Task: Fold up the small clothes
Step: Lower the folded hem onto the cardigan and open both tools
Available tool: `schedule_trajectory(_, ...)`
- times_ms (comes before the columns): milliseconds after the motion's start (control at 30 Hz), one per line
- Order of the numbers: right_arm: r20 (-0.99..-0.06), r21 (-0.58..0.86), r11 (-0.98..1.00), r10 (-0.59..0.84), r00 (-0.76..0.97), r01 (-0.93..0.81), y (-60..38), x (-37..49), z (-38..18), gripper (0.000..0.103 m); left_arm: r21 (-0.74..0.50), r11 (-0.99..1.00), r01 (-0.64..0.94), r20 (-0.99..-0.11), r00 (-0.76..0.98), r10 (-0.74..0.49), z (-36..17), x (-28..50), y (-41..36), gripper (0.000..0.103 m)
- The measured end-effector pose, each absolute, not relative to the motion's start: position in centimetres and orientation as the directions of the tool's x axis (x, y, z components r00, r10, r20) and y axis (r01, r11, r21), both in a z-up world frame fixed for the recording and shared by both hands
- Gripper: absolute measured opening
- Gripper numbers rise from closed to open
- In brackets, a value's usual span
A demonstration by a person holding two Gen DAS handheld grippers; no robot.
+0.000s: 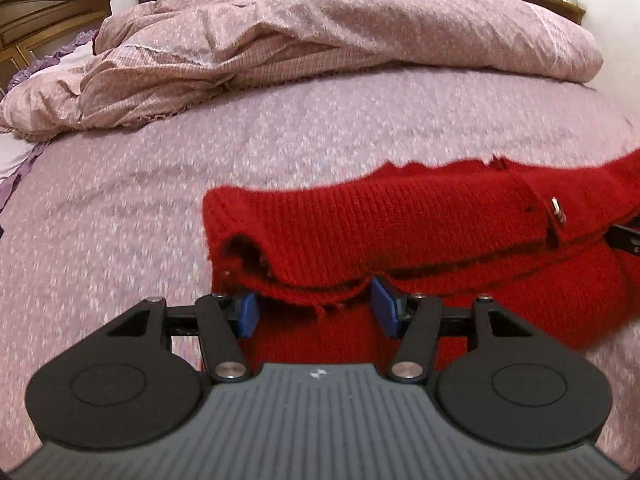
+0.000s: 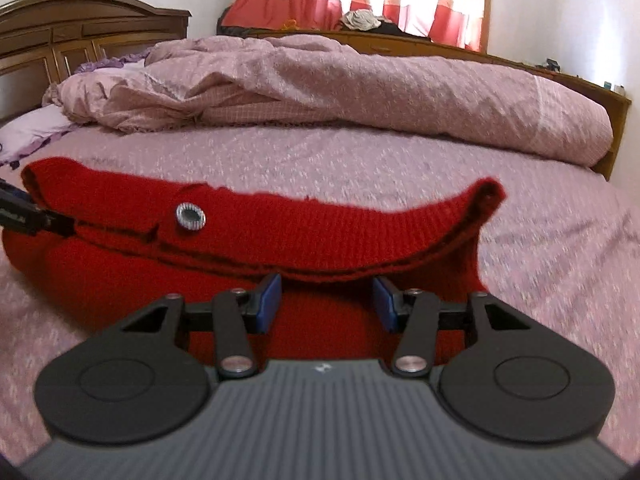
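Both wrist views low, close, facing quilt [image 1: 320, 32], sharing sweater [image 2: 280, 232]

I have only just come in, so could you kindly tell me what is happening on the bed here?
A person holding two sets of tongs is folding a small red knitted cardigan with a silver button on a bed with a pink sheet. The upper layer is doubled over the lower one. The left tongs and right tongs are both open at the garment's near edge, gripping nothing. A rumpled pink duvet lies behind.
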State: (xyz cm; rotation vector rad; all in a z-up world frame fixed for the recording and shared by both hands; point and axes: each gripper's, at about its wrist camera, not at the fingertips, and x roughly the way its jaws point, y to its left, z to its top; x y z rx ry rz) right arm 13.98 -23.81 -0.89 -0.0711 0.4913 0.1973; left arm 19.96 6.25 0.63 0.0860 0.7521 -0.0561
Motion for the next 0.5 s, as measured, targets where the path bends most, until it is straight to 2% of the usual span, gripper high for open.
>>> schedule_trajectory(333, -0.43, 0.008, 0.983, 0.167, 0.887, -0.181, -24.0, 18.3, 0.6, 0.05, 0.058, 0.997, 0.048, -0.62, 0.784, -0.001, 3.1, 24.6, 6.3, 0.063)
schedule_trajectory(500, -0.425, 0.054, 0.987, 0.16, 0.891, -0.151, -24.5, 19.5, 0.7, 0.05, 0.036, 0.999, 0.033, -0.624, 0.781, -0.003, 4.0, 25.3, 6.6, 0.07)
